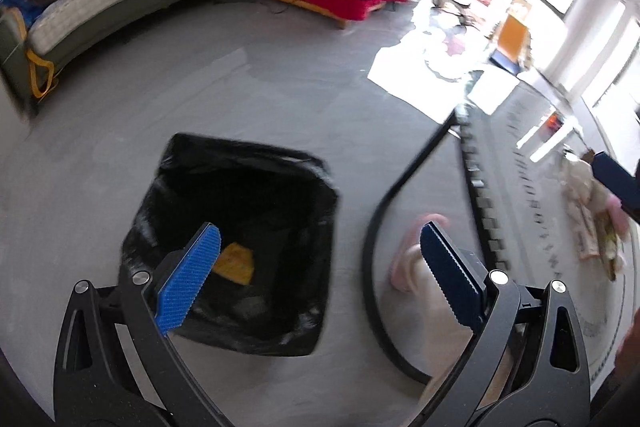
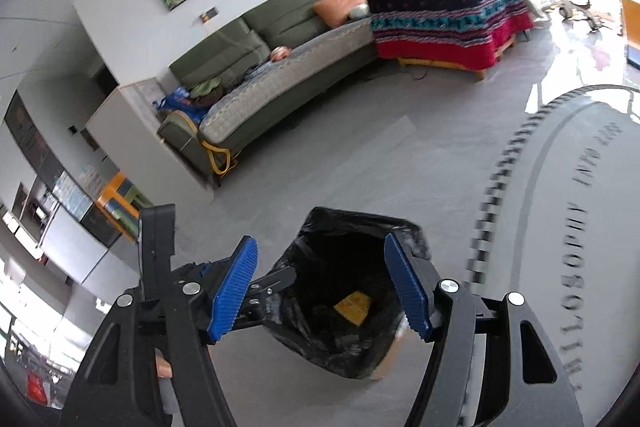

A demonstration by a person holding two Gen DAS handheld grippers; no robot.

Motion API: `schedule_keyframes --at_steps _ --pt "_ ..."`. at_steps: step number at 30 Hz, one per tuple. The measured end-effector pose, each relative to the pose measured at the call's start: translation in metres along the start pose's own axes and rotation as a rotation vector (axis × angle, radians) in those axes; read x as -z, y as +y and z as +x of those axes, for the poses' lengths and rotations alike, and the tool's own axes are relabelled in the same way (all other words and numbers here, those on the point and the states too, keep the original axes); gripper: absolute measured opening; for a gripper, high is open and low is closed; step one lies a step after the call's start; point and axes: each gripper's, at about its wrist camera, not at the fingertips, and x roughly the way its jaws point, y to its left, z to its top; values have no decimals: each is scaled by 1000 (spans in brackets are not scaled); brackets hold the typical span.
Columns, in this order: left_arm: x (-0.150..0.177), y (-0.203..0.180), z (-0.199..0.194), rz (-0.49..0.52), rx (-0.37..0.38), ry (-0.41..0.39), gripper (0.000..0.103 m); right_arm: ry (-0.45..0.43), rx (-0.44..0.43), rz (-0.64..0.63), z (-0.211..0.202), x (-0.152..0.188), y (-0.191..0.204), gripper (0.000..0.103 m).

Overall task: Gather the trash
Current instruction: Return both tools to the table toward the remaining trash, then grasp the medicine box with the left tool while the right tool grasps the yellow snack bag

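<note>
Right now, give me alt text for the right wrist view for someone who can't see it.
The right tongs hang open and empty above a bin lined with a black plastic bag, a flat yellow piece of trash lying at its bottom. The grey floor runs back to a long green sofa.

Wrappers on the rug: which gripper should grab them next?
Right, probably. Left gripper and right gripper both hang open, empty, at the bin; the wrappers lie far right in the left view, on the right gripper's side.
</note>
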Motion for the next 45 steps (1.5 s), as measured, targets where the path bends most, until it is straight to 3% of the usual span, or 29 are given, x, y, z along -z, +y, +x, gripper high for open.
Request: schedule_keyframes --at_steps 7,16,23,29,33,39,42,45 --pt "-15 -85 5 107 126 -9 97 -79 141 46 -65 10 -47 69" --pt "-22 -208 33 283 254 53 97 -159 377 163 -145 27 -125 70" --pt "-15 -283 51 371 313 115 97 -196 585 318 -195 51 -200 71" --pt "-3 -333 70 376 310 196 97 -147 810 455 -204 77 -265 76" --pt "5 -357 83 370 284 229 97 -91 833 524 -188 85 -302 76" --pt "14 -380 105 344 226 259 97 -12 851 578 -160 96 -322 78" --pt "19 -388 114 344 201 272 97 -39 774 609 -164 105 -329 49" --pt "21 -396 123 327 173 282 97 -77 727 643 -175 113 -329 45"
